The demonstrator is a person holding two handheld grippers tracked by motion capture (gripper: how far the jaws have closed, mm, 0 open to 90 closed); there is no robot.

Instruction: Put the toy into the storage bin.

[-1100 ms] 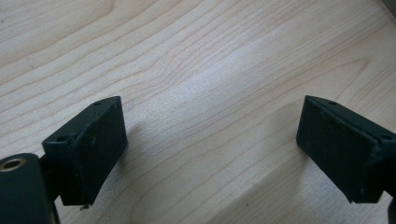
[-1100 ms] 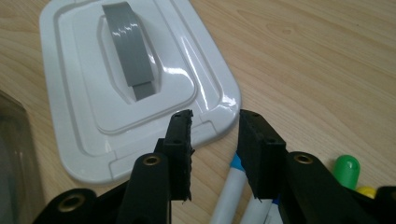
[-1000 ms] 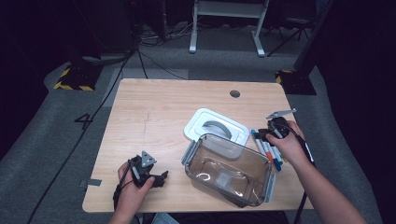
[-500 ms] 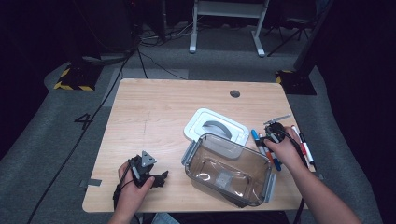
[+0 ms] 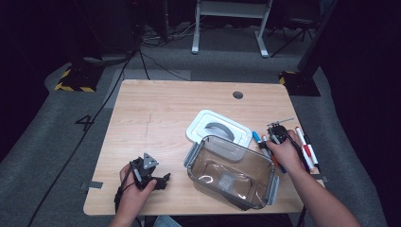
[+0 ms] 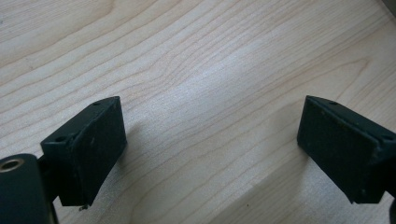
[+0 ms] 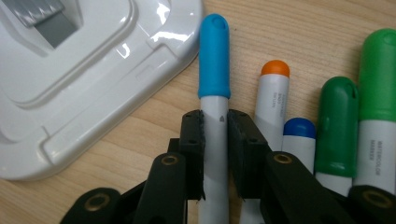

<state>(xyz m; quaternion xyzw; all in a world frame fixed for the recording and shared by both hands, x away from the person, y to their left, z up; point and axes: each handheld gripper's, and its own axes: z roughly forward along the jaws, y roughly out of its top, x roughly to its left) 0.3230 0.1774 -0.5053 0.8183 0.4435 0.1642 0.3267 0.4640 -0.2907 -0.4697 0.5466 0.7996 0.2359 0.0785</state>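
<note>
At 3 o'clock on the table, right tongs are clamped on the white barrel of a blue-capped marker, pads pressing both sides just below the cap; the jaws have just been closing onto it. Marker lies flat on the wood, cap pointing to 12 in the right gripper view, its cap just beside the corner of the white lid at 10 o'clock. Other markers sit at 3 o'clock of it in a row: orange-capped marker, dark-blue-capped marker, two green-capped markers, packed close. High view: right tongs near the table's right edge, red-capped markers past the hand, probably two, small there. Clear container at 5 o'clock of table centre, lid touching or just beside its far rim, hard to tell. Left tongs at 7 o'clock, resting low over the wood; left gripper view has them spread wide apart, holding nothing, bare wood between.
</note>
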